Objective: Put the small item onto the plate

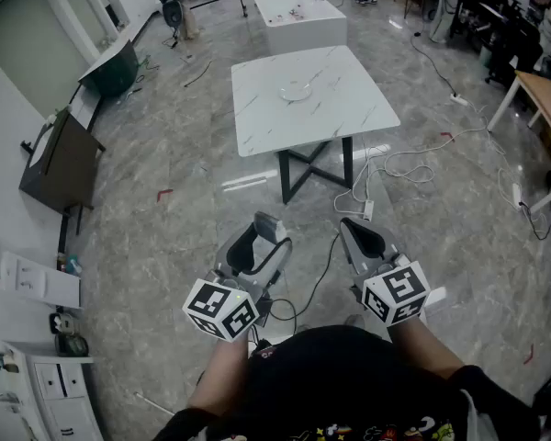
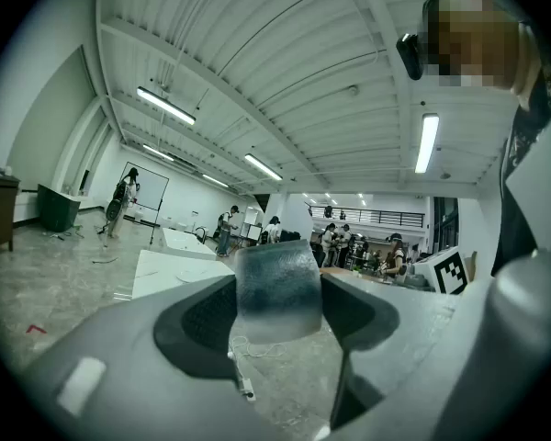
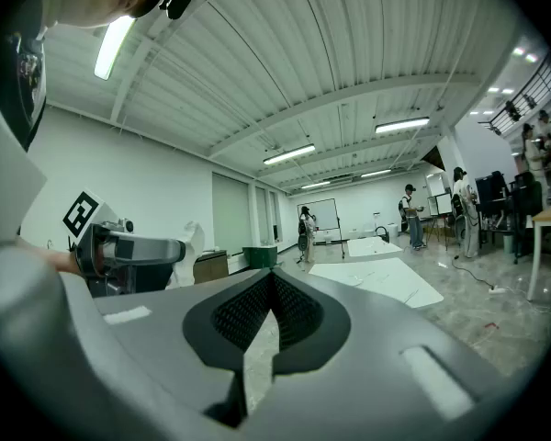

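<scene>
A white plate (image 1: 297,91) lies on a white marble table (image 1: 303,99) several steps ahead of me. I hold both grippers close to my body, above the floor and far from the table. My left gripper (image 1: 268,231) is shut on a small grey, partly see-through squarish item (image 2: 275,288), which stands upright between the jaws. The right gripper (image 1: 356,231) is shut with nothing in it; its pads (image 3: 294,310) meet in the right gripper view. That same table (image 3: 386,278) appears ahead in both gripper views.
Grey marble floor lies between me and the table. White cables (image 1: 395,163) and a power strip lie right of the table legs. A second white table (image 1: 298,12) stands behind. A dark cabinet (image 1: 64,163) is at left, a wooden bench (image 1: 546,99) at right. People stand far off.
</scene>
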### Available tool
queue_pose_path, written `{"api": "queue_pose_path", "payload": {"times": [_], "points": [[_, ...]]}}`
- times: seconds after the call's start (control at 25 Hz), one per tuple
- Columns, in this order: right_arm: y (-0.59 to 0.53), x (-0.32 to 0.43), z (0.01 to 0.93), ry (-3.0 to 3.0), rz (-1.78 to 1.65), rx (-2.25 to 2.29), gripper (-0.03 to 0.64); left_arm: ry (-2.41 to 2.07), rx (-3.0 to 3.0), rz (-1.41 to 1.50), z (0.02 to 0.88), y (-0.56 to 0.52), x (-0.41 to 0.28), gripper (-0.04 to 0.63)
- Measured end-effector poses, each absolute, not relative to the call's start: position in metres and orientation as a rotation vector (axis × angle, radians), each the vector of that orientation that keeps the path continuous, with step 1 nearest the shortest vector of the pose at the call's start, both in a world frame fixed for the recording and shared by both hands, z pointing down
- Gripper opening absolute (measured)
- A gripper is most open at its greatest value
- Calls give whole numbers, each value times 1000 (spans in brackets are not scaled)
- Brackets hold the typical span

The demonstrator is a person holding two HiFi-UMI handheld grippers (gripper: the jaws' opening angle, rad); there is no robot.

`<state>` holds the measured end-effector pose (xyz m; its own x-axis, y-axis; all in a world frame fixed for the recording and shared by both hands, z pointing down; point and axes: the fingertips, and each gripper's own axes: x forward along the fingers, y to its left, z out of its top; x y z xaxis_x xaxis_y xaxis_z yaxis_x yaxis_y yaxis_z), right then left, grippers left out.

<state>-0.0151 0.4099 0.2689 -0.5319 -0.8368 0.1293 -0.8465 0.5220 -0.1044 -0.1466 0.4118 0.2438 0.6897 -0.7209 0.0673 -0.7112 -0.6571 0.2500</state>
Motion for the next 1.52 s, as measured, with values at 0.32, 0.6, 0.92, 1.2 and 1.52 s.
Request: {"api": "queue_pose_path", "payload": {"times": [0.32, 0.6, 0.92, 1.2, 1.52], "points": [[407, -8, 274, -2683, 223, 1478, 17, -1123, 2669, -41, 246, 411, -129, 301], [411, -19, 277, -2706, 224, 1441, 18, -1140, 2655, -26, 253, 413, -137, 301], [405, -39, 284, -2659, 256, 1498, 17, -1126, 2647, -2, 258, 406, -170, 301], [394, -51, 310, -2605, 312, 1508, 17, -1088, 2621, 31, 285, 387, -182, 301], [321, -31, 326, -2622, 325, 1473, 17, -1092, 2610, 47, 299, 318, -155, 301]]}}
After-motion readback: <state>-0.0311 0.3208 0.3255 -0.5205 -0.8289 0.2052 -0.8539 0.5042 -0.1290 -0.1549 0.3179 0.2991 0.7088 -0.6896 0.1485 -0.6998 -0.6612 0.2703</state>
